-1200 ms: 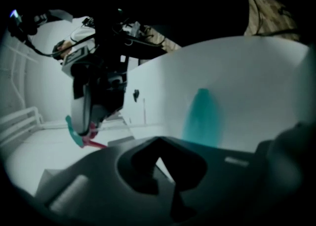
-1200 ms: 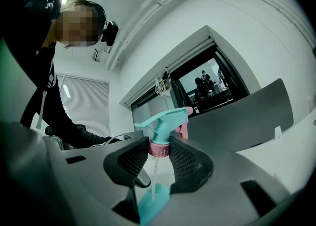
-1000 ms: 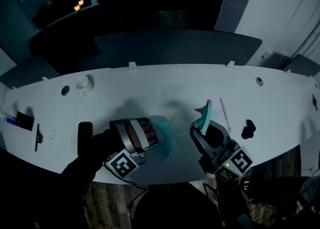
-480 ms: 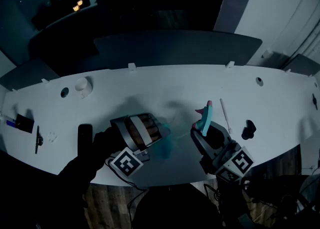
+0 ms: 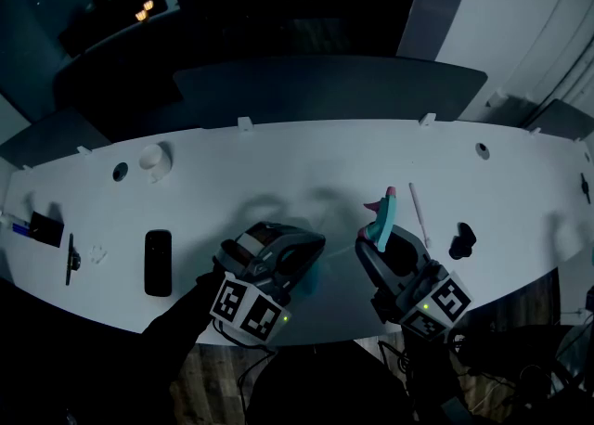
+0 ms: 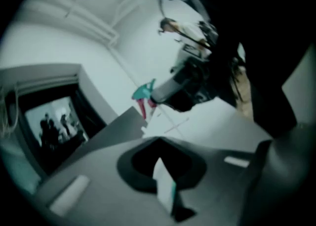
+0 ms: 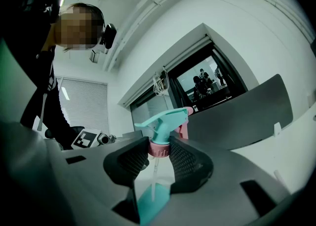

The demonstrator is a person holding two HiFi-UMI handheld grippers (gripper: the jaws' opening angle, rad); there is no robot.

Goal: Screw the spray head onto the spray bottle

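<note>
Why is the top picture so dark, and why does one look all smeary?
Head view: dim and bluish, only the white table stands out. Left gripper view: smeared and tilted. Right gripper view: bright, sharp on the spray head, walls curved.

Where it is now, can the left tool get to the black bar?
Probably yes: the black bar lies beside the left tool, nothing between. But the shut tool points away and must turn.

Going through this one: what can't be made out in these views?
Spray bottle: head view, just a dim teal smear, mostly covered by the left gripper.
White-and-teal sliver at the left gripper's shut jaws: left gripper view, blurred, cannot be named.
Small black item: head view, too small and dark to name.
</note>
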